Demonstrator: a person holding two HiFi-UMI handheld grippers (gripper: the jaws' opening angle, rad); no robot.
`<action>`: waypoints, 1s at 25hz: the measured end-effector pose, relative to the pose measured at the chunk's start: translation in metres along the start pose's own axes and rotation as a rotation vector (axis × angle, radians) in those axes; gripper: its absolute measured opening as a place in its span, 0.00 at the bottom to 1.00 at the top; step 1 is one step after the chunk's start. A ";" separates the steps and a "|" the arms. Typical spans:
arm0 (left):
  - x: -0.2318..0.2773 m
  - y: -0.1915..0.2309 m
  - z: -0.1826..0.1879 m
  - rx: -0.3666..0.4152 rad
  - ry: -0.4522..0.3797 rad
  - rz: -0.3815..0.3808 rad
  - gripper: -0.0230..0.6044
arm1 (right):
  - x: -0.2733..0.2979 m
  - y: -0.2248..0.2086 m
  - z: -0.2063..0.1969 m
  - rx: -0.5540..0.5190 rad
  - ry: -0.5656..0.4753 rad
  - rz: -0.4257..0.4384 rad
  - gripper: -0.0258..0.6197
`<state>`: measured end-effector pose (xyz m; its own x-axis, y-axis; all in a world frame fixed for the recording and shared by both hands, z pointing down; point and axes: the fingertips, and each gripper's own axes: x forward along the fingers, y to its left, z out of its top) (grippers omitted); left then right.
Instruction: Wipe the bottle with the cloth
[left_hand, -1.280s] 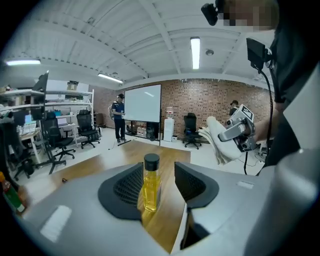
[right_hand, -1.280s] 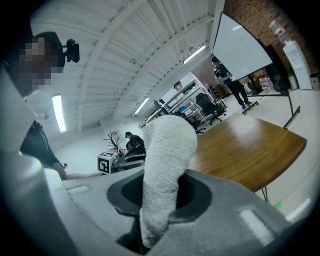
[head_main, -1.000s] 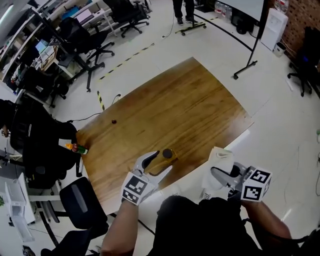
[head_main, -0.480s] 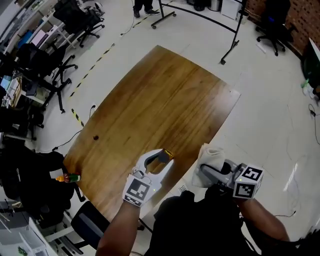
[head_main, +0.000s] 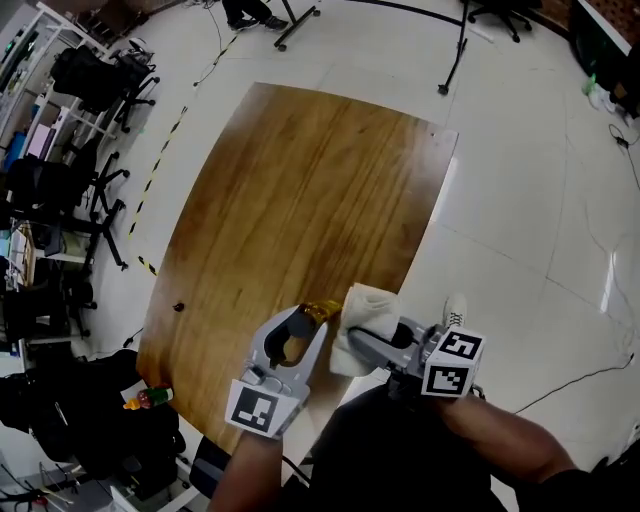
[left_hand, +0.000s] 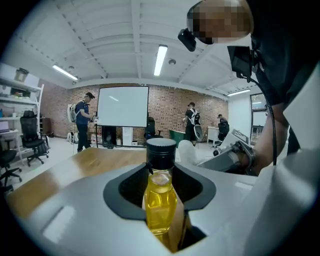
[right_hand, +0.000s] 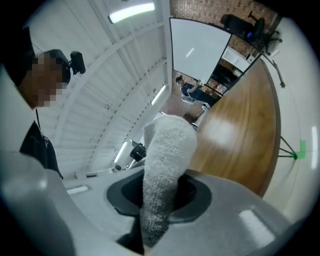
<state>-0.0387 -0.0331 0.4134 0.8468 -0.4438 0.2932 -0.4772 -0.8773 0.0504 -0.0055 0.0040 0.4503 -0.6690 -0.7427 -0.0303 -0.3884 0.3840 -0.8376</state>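
Note:
A small bottle (head_main: 319, 309) of yellow liquid with a black cap sits between the jaws of my left gripper (head_main: 308, 321), near the front edge of the wooden table (head_main: 300, 180). In the left gripper view the bottle (left_hand: 161, 200) stands upright in the jaw gap, and the jaws of this gripper (left_hand: 161, 212) are closing on its body. My right gripper (head_main: 357, 340) is shut on a white cloth (head_main: 365, 310), whose bunched end reaches the bottle's right side. In the right gripper view the cloth (right_hand: 167, 165) sticks out from that gripper (right_hand: 159, 202).
A small dark object (head_main: 179, 306) lies near the table's left edge. An orange bottle (head_main: 150, 398) lies on the floor at the lower left, among office chairs (head_main: 60, 190). Stand legs (head_main: 455, 40) rise beyond the table's far end. People stand far off by a whiteboard (left_hand: 122, 107).
My left gripper's jaws have drawn in around the bottle. My right gripper has carried the cloth leftward, from well apart to against the bottle. The head view has swung across the table.

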 end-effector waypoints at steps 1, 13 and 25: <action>0.000 0.000 0.000 -0.002 0.006 0.001 0.29 | 0.005 0.003 0.000 0.001 -0.032 0.015 0.15; -0.002 -0.002 0.001 -0.022 0.005 0.002 0.29 | 0.025 0.002 -0.006 -0.118 -0.113 0.013 0.15; -0.002 -0.003 0.000 -0.024 -0.004 -0.001 0.29 | 0.027 -0.031 -0.028 -0.077 -0.011 -0.076 0.15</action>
<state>-0.0392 -0.0292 0.4124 0.8481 -0.4435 0.2897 -0.4818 -0.8732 0.0738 -0.0294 -0.0121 0.4906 -0.6288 -0.7772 0.0252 -0.4858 0.3673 -0.7931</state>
